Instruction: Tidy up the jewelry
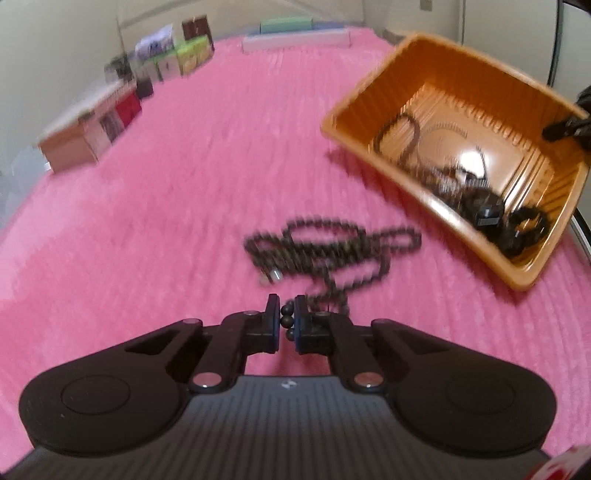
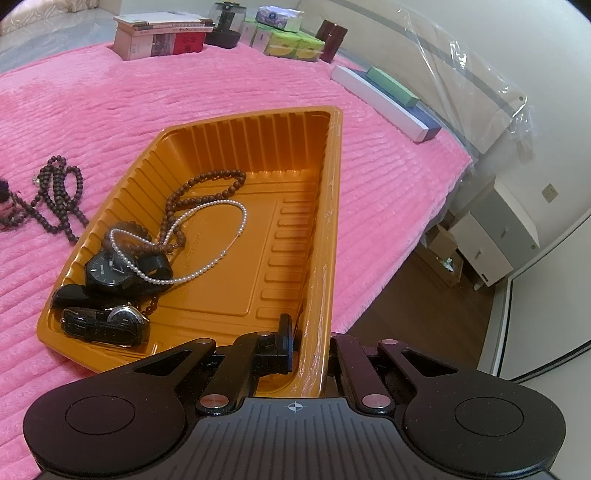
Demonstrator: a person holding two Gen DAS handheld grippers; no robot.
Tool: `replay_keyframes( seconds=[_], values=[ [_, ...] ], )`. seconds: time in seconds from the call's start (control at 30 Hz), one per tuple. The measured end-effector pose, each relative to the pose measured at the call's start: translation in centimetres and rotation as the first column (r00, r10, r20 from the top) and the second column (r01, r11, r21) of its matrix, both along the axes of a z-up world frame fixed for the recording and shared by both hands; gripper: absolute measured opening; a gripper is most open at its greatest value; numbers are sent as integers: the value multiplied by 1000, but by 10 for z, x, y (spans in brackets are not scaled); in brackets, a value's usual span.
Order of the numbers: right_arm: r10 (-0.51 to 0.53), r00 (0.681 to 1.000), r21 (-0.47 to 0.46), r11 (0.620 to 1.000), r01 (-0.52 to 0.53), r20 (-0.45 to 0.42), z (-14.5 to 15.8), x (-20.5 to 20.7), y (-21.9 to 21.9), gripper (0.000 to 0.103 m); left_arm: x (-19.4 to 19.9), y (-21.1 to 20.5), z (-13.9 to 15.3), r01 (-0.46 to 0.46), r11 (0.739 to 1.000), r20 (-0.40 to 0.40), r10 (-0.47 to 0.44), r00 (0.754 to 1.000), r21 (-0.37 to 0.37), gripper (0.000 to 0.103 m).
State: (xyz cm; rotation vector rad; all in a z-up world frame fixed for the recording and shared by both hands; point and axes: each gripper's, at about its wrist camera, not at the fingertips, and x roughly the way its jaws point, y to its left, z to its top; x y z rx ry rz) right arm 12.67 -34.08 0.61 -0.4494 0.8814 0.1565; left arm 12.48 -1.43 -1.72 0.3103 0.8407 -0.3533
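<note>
My left gripper (image 1: 287, 322) is shut on the end of a dark bead necklace (image 1: 332, 247); the rest of the strand lies in loops on the pink blanket just ahead. The same necklace shows at the left of the right wrist view (image 2: 59, 195). My right gripper (image 2: 308, 347) is shut on the right wall of the orange tray (image 2: 321, 229), one finger inside and one outside. The tray (image 1: 436, 70) holds a brown bead strand (image 2: 207, 188), a pearl necklace (image 2: 207, 236), a black watch (image 2: 110, 271) and a second watch with a black strap (image 2: 107, 321).
The pink blanket (image 1: 166, 184) covers the bed. Boxes and tins (image 2: 221, 33) line its far edge, with long flat boxes (image 2: 388, 99) near the wall. The bed's right edge drops to a wooden floor with white cabinets (image 2: 498, 236).
</note>
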Motion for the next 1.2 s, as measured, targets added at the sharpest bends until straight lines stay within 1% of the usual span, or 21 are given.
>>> replay_keyframes(
  seconds=[0.2,0.3,0.43,0.57,0.7,0.87,1.2],
  values=[
    [-1,1000,0,1000,1,1,0,0,1,3,7,4,60,64,997,110,-68,992,41,6],
    [0,1000,0,1000,0,0,0,0,1,3,8,3,93,96,993,172,-106,979,65,6],
    [-1,1000,0,1000,1,1,0,0,1,3,8,-2,135,128,987,252,-150,956,101,6],
    [-2,1000,-1,1000,2,0,0,0,1,3,10,-7,170,157,980,307,-189,933,126,6],
    [0,1000,-3,1000,0,1,1,0,1,3,10,-13,198,181,972,352,-223,909,148,6],
    [0,1000,-4,1000,0,1,1,0,1,3,9,-22,227,209,964,397,-258,881,163,6],
    [1,1000,-2,1000,-1,0,2,0,0,3,15,-39,278,230,957,480,-288,829,177,6]
  ],
)
